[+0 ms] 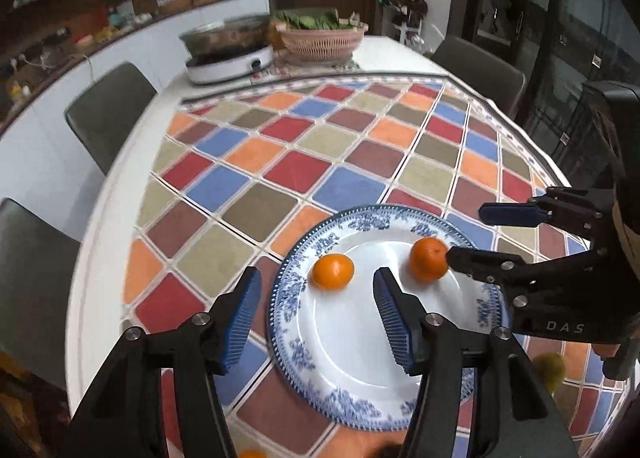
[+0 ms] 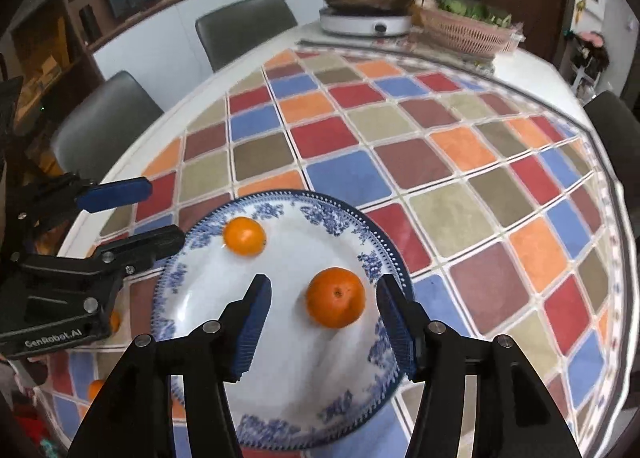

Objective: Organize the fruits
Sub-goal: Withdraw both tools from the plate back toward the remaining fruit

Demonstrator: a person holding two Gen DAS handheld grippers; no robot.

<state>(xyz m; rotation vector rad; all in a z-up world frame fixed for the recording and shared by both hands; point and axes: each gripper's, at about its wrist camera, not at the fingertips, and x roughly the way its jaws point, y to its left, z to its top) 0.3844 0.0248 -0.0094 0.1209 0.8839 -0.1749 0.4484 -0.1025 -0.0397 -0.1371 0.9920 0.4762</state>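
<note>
A blue-and-white plate (image 1: 360,342) (image 2: 280,362) lies on the checkered tablecloth and holds two oranges. In the left wrist view the left orange (image 1: 333,271) lies just ahead of my left gripper (image 1: 317,278), which is open, its blue pads clear of the fruit. The right orange (image 1: 428,260) sits by the tip of my right gripper (image 1: 466,234), which comes in from the right. In the right wrist view my right gripper (image 2: 324,282) stands open above the near orange (image 2: 336,297), with a gap on both sides. The far orange (image 2: 245,236) lies near my left gripper (image 2: 164,212).
A cooker with a steel pot (image 1: 230,58) and a pink basket of greens (image 1: 320,38) stand at the table's far end. Loose small oranges (image 2: 114,320) and a greenish fruit (image 1: 550,370) lie near the front edge. Grey chairs (image 1: 108,114) line the left side.
</note>
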